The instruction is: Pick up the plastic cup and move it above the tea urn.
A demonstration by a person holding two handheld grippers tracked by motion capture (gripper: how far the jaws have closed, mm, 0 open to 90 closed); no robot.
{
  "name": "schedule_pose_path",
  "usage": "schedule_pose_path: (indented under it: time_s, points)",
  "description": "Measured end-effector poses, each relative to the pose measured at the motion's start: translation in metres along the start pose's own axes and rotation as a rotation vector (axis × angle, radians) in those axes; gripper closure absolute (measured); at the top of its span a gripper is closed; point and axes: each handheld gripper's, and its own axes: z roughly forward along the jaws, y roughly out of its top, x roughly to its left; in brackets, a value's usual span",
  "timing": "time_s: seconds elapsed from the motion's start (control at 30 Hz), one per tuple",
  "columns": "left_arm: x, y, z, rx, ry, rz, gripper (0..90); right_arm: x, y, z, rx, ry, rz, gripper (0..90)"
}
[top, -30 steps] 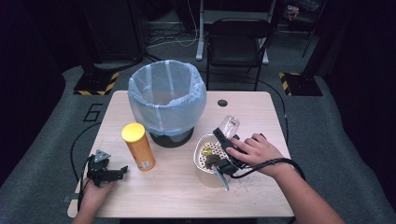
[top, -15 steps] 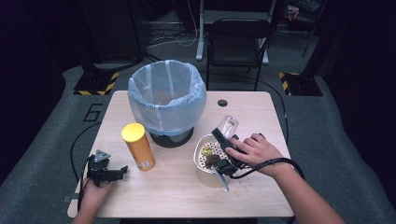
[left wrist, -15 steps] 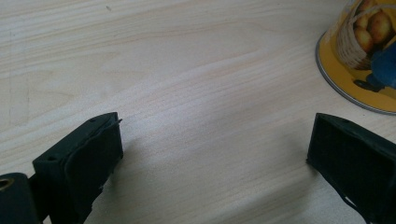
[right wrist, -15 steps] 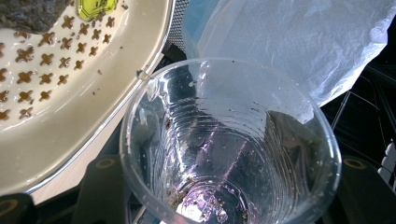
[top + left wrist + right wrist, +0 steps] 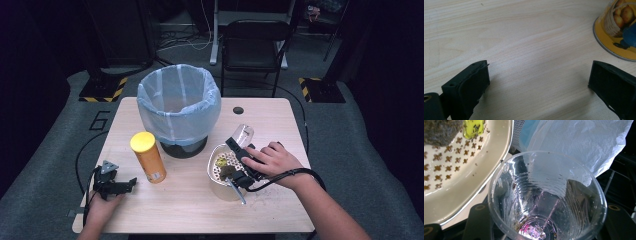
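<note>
this looks like a lab or a test room, not a home. one small wooden table (image 5: 270,120) stands on grey carpet (image 5: 345,135) in a dark space. a number six (image 5: 98,120) is marked on the floor, yellow-black hazard tape (image 5: 102,92) lies near stand bases, and cables (image 5: 185,40) run behind a black chair (image 5: 252,47).

Light wood table (image 5: 190,200) — carries lined bin (image 5: 179,107), yellow canister (image 5: 148,157), white strainer bowl (image 5: 220,175), left gripper (image 5: 131,183) resting near front-left corner.

A yellow canister (image 5: 148,157) stands beside the lined bin (image 5: 179,107); chair (image 5: 255,46) behind.
</note>
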Motion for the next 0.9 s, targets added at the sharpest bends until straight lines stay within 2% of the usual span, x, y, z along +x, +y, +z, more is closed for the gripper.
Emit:
schedule_pose_path:
  time_s: [0.17, 0.2, 0.23, 0.3, 0.4, 0.5, 0.67, 0.7, 0.73, 0.8, 0.83, 0.87, 0.9]
  points:
    - [0.000, 0.000, 0.000, 0.000, 0.000, 0.000, 3.0, -0.008, -0.004, 0.001, -0.025, 0.021, 0.025, 38.9]
    - [0.000, 0.000, 0.000, 0.000, 0.000, 0.000, 3.0, -0.006, -0.004, 0.000, -0.032, -0.011, 0.156, 38.8]
    - [0.000, 0.000, 0.000, 0.000, 0.000, 0.000, 3.0, -0.006, -0.005, -0.001, -0.039, 0.006, 0.239, 38.8]
    - [0.000, 0.000, 0.000, -0.002, 0.001, 0.001, 3.0, -0.009, -0.009, -0.001, -0.051, -0.006, 0.345, 38.8]
    - [0.000, 0.000, 0.000, 0.000, 0.000, 0.000, 3.0, -0.010, -0.010, 0.000, -0.061, -0.005, 0.381, 38.8]
    - [0.000, 0.000, 0.000, 0.000, 0.000, 0.000, 3.0, -0.011, -0.013, 0.001, -0.076, -0.007, 0.492, 38.7]
    - [0.000, 0.000, 0.000, 0.000, 0.000, 0.000, 3.0, -0.012, -0.026, 0.002, -0.118, -0.007, 0.793, 38.6]
    - [0.000, 0.000, 0.000, 0.000, 0.000, 0.000, 3.0, -0.013, -0.035, 0.002, -0.147, -0.021, 0.954, 38.3]
    - [0.000, 0.000, 0.000, 0.000, 0.000, 0.000, 3.0, -0.013, -0.035, 0.002, -0.147, -0.021, 0.954, 38.3]
    - [0.000, 0.000, 0.000, 0.000, 0.000, 0.000, 3.0, -0.013, -0.043, 0.003, -0.187, -0.017, 1.106, 38.4]
    - [0.000, 0.000, 0.000, 0.000, 0.000, 0.000, 3.0, -0.012, -0.050, 0.002, -0.224, -0.010, 1.245, 38.4]
    - [0.000, 0.000, 0.000, 0.000, 0.000, 0.000, 3.0, -0.012, -0.050, 0.002, -0.224, -0.010, 1.245, 38.4]
    - [0.000, 0.000, 0.000, 0.000, 0.000, 0.000, 3.0, -0.010, -0.056, 0.001, -0.268, 0.005, 1.391, 38.3]
